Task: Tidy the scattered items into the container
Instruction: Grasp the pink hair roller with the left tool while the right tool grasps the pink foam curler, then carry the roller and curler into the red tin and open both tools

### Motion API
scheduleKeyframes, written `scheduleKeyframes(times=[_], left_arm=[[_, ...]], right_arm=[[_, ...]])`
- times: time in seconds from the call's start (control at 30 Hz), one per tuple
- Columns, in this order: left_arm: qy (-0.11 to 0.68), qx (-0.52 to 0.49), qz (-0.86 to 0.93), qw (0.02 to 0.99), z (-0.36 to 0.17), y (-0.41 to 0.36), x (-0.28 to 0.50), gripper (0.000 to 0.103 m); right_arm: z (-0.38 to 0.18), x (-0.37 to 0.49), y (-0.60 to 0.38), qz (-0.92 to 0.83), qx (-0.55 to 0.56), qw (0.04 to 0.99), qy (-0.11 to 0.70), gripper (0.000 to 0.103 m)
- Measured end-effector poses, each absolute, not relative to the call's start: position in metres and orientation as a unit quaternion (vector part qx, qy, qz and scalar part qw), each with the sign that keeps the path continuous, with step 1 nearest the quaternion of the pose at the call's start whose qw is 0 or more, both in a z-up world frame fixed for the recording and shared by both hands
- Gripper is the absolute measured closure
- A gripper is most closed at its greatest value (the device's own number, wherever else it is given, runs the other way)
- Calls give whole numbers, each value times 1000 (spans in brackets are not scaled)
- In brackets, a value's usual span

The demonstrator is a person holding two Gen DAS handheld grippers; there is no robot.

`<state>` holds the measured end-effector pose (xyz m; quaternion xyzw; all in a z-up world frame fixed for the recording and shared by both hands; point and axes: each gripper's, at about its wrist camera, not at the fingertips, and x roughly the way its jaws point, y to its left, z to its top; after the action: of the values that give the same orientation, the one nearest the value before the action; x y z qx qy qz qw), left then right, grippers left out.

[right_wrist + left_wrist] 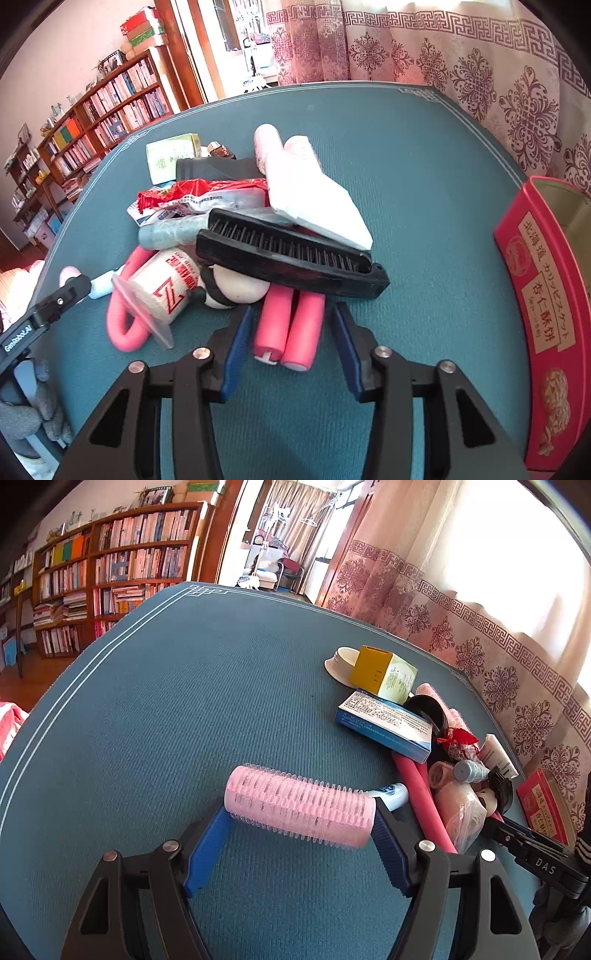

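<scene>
Lying between right claw, pink foam rods

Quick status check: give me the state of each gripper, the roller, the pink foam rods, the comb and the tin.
left gripper: shut on the roller, off the table.
roller: held end to end, crosswise between the fingers.
right gripper: open, fingers either side of the foam rods.
foam rods: lying on the table, not gripped.
comb: resting on the pile, across the rods.
tin: open, upright.
</scene>
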<state>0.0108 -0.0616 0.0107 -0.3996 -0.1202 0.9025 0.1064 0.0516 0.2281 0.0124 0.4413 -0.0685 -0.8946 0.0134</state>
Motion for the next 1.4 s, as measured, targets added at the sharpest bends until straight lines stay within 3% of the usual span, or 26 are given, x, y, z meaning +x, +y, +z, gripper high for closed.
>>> scheduleKeyframes(times=[0.07,0.47,0.63,0.83,1.4], left_arm=[[-121,-399,903,106,11,-63,11,27],[-118,-379,912,99,28,-61,32,27],[-114,-377,913,109,37,-50,41,27],[-106,-377,913,111,45,-39,51,27],[-62,-357,921,146,84,13,69,27]], right_arm=[[14,55,233,-896,437,15,-78,68],[40,130,268,-900,393,91,-164,69],[34,132,289,-835,397,202,-323,69],[12,118,297,-749,413,269,-443,69],[78,165,337,-838,296,257,-380,69]])
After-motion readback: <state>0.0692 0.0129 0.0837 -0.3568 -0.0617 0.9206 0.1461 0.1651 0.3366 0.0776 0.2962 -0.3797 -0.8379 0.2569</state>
